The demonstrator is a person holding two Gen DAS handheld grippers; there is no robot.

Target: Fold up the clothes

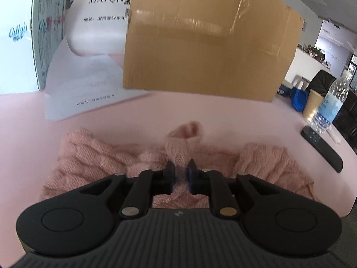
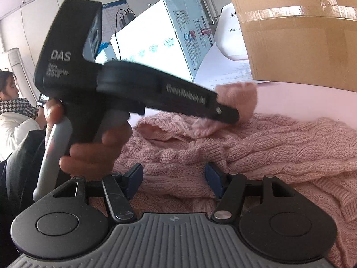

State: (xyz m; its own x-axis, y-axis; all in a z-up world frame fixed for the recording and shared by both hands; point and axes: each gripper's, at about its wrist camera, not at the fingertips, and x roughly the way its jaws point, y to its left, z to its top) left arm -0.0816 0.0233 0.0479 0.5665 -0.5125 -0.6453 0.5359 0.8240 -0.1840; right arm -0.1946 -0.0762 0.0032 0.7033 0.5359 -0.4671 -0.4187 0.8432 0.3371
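A pink cable-knit sweater (image 1: 93, 154) (image 2: 279, 147) lies bunched on the pink table (image 1: 223, 111). My left gripper (image 1: 180, 165) has its jaws a little apart. A thin strip of the sweater's sleeve (image 1: 185, 131) stands up between them, and the cuff curls over past the fingertips. In the right wrist view the left gripper (image 2: 236, 114) is held by a hand (image 2: 96, 151) above the sweater, with the fuzzy cuff (image 2: 241, 96) sticking out at its tip. My right gripper (image 2: 174, 174) is open wide, low over the near part of the sweater, with nothing pinched.
A large cardboard box (image 1: 200, 38) stands just behind the sweater, beside a white bag (image 1: 100, 22), a printed paper sheet (image 1: 84, 84) and a white carton (image 2: 156, 40). A water bottle (image 1: 332, 102), a paper cup (image 1: 312, 105) and a black remote (image 1: 321, 147) sit near the right edge. A person (image 2: 13, 116) sits far left.
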